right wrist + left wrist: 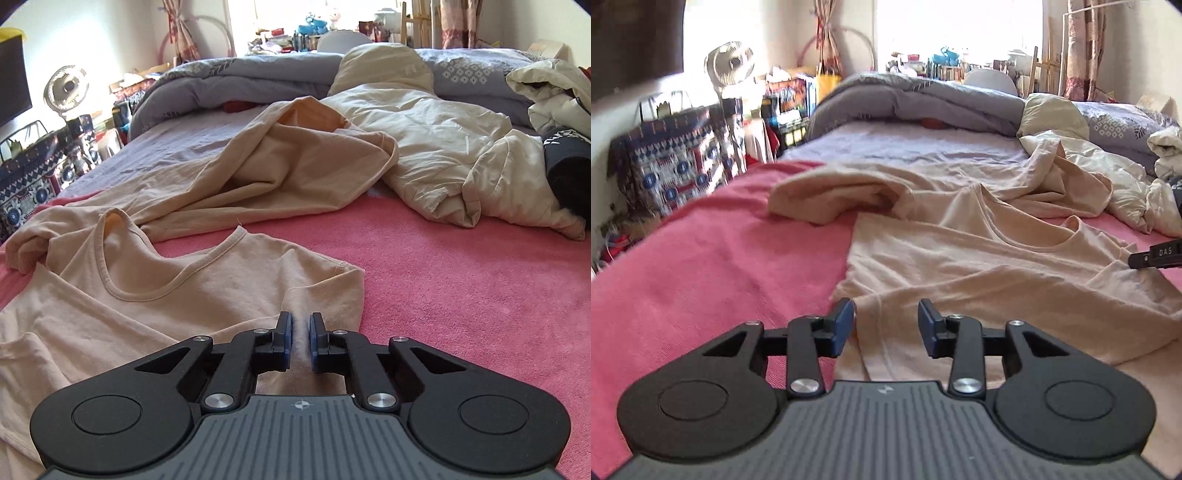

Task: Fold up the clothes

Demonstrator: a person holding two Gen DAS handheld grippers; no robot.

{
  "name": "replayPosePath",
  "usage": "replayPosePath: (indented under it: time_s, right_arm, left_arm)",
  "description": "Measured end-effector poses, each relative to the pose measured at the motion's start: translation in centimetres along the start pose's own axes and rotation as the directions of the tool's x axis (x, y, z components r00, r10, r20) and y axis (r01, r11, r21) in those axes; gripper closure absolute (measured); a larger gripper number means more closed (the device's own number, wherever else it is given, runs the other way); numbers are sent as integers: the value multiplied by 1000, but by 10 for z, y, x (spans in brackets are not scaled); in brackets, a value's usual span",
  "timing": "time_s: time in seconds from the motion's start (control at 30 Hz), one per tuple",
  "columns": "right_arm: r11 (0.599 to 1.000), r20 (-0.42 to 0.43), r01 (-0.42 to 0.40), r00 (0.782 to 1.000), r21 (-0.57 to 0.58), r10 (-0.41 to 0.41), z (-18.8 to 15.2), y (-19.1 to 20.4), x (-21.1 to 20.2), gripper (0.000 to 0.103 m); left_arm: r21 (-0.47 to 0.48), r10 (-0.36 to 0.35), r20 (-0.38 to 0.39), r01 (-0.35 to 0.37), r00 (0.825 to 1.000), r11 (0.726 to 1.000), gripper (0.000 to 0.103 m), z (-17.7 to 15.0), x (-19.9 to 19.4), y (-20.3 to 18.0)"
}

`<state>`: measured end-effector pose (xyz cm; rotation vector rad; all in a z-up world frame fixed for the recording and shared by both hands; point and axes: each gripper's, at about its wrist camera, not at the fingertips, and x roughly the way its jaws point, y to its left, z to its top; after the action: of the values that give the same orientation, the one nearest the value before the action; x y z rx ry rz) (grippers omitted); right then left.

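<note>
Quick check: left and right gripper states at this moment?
Left gripper: open, holding nothing, over the beige shirt.
Right gripper: shut on a fold of the beige shirt.

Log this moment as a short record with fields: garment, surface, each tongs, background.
garment: beige T-shirt, spread neckline up, partly creased
surface: pink blanket on the bed
left tongs: open over the shirt's edge, nothing pinched
right tongs: nearly closed, shirt fabric between the pads
second garment: beige top, crumpled behind the T-shirt
background: grey duvet, cream bedding, fan
</note>
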<state>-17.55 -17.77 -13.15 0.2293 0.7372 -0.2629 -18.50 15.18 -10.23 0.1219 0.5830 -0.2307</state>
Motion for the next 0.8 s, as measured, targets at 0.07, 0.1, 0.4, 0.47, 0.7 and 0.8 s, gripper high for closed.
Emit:
replayPosePath:
  time_s: [0.07, 0.1, 0.4, 0.47, 0.7, 0.8]
  right_arm:
    - [1000, -3, -4, 1000, 9, 4, -2, -1, 2, 91]
    - [1000, -4, -5, 1000, 15, 5, -3, -2, 2, 91]
    - [1000, 3, 5, 1000, -5, -5, -9, 2, 4, 90]
    - [1000, 9, 7, 1000, -8, -7, -10, 3, 4, 90]
    - [1000, 15, 12, 1000, -18, -12, -12, 4, 4, 89]
    - [1000, 19, 13, 1000, -19, -13, -13, 4, 4, 89]
  left_arm:
    - [43, -17, -7, 17, 1000, 999, 52, -1, 6, -3]
    - [37, -30, -35, 31, 999, 999, 51, -2, 13, -3]
    - [-51, 13, -111, -19, 994, 998, 43, -4, 30, 2]
    - [-51, 0, -96, -4, 995, 999, 48, -4, 29, 2]
    - [6, -20, -45, 20, 999, 1000, 51, -5, 20, -6]
    - [4, -94, -38, 95, 995, 995, 51, -5, 18, -6]
